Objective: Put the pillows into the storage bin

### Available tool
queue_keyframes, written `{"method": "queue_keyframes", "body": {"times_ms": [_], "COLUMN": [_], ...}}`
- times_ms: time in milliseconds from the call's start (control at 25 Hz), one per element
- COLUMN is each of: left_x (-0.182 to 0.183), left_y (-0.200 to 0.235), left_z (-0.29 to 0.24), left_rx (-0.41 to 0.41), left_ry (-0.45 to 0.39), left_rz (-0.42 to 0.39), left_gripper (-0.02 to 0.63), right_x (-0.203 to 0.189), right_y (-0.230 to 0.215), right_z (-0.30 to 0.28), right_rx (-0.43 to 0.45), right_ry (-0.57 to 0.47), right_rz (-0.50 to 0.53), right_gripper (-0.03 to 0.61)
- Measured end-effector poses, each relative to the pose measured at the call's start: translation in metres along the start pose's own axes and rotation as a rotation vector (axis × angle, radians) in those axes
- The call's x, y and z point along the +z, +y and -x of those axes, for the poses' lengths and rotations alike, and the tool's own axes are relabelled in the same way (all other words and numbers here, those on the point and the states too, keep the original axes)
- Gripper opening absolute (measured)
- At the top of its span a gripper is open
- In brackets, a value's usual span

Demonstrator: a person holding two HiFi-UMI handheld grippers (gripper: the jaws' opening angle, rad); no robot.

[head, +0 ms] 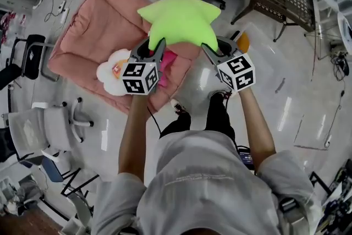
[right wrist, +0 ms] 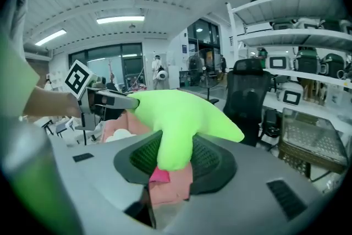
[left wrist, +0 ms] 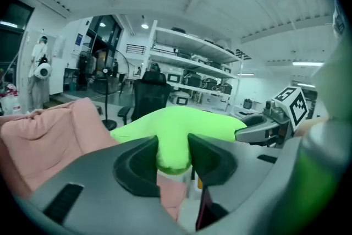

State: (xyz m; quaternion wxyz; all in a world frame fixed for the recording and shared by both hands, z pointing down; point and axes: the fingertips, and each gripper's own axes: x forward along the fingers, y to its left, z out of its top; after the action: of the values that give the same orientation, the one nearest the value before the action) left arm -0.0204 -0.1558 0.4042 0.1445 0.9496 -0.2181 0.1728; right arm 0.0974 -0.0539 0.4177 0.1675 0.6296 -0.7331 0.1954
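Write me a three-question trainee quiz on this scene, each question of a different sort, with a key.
1. Multiple choice: which of the left gripper and the right gripper is shut on the green star pillow?
A) left only
B) right only
C) both, each on one arm of the star
2. Fill in: the white pillow lies at the near edge of the ____ mat.
3. True or false: the green star pillow is lying flat on that mat.

Key: 1 C; 2 pink; 3 false, it is held up in the air between the two grippers.
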Motion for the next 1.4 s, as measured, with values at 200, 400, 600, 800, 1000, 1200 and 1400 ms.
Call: {"method": "queue_keyframes", "body": {"times_ms": [200, 400, 600, 800, 1000, 1200, 1400], "left_x": [-0.011, -0.050, -0.115, -0.191, -0.256, -0.339, -0.402], "left_y": [-0.098, -0.209, -0.314, -0.393, -0.443, -0.484, -0.519], "left_z": [-0.083, -0.168, -0.243, -0.318, -0.367, -0.409, -0.459], "left_rx": [-0.176, -0.327, -0.450, -0.531, -0.568, -0.599, -0.644], "left_ry": [0.092, 0.228, 0.395, 0.536, 0.662, 0.765, 0.791], "left_rz": [-0.035, -0.068, -0.104, -0.132, -0.166, -0.178, -0.203], "left_gripper": [0.161, 0.161, 0.161, 0.161, 0.161, 0.163, 0.178], "right_x": [-0.057, -0.139, -0.244, -0.349, -0.434, -0.526, -0.601], "right_y": [-0.080, -0.161, -0.225, -0.289, -0.320, -0.342, -0.385], "right_z": [0.073, 0.144, 0.206, 0.237, 0.252, 0.260, 0.265], "right_rx": [-0.151, -0.268, -0.348, -0.409, -0.439, -0.447, -0.504], "right_ry": [0.037, 0.090, 0.162, 0.234, 0.268, 0.313, 0.360], "right_rz": [-0.102, -0.226, -0.387, -0.524, -0.660, -0.743, -0.754], "right_gripper": [0.152, 0.152, 0.153, 0.153, 0.155, 0.158, 0.166]}}
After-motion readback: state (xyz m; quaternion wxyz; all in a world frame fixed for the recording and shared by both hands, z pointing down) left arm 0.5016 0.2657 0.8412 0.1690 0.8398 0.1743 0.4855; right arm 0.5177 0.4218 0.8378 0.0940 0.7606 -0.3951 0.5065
